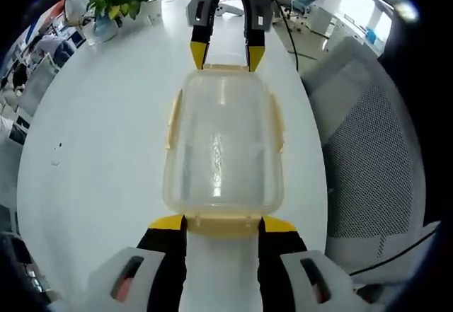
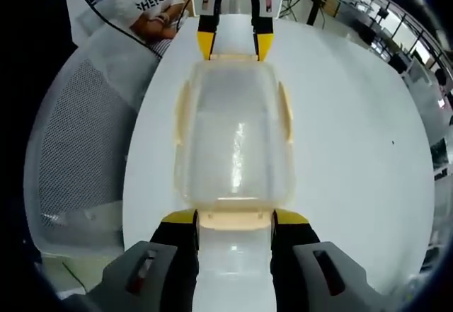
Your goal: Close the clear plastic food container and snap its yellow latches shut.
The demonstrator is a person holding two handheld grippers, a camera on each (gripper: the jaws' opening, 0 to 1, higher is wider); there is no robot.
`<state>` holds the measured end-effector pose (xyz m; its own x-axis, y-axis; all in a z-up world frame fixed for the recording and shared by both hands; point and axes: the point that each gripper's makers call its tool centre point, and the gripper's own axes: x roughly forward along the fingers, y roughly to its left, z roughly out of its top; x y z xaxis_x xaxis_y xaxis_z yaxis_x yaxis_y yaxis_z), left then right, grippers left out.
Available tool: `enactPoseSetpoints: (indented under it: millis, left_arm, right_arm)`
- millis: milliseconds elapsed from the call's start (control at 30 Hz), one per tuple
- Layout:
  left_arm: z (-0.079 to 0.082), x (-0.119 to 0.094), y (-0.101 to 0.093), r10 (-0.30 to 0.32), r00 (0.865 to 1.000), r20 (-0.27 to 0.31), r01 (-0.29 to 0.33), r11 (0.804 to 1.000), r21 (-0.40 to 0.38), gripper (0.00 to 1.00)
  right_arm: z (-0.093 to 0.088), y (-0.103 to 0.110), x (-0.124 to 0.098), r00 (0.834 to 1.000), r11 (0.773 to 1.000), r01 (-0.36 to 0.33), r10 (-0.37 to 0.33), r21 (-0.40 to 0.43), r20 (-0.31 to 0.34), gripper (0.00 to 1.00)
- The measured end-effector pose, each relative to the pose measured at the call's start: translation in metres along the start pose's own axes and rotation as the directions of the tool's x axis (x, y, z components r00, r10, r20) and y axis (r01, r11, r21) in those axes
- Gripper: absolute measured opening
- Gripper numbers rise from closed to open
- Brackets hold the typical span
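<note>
Clear container (image 1: 223, 146) (lid on) lies lengthwise between left gripper (image 1: 221, 225) and right gripper (image 1: 227, 56), both spread, flanking its end latches.

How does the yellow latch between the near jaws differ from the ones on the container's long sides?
The end latch sits between the left hand-held gripper's jaws; the side latches have no gripper beside them. The end latch shows as a broad tab, the side latches as thin strips flaring outward. All are yellow, on the clear container's rim.
</note>
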<state>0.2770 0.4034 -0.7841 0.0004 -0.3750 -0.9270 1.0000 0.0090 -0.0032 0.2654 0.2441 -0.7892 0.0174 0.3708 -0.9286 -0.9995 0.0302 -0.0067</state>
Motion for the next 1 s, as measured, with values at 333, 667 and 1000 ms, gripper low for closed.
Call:
enactPoseSetpoints:
  millis: [333,667,1000]
  left_arm:
    - [0.021,0.01,-0.001,-0.004,1.0,0.005,0.004,1.0,-0.001,0.34]
    - [0.042,0.019,0.0,-0.003,1.0,0.019,0.003,1.0,0.006,0.34]
    - [0.053,0.023,-0.003,-0.011,0.999,0.035,0.011,1.0,-0.006,0.34]
  right_arm:
    - [-0.022,0.0,-0.008,1.0,1.0,0.006,-0.006,0.004,-0.009,0.36]
    - [-0.043,-0.002,-0.018,1.0,1.0,0.017,-0.017,0.008,-0.024,0.36]
    - [-0.053,-0.002,-0.025,0.999,1.0,0.018,-0.018,0.002,-0.041,0.36]
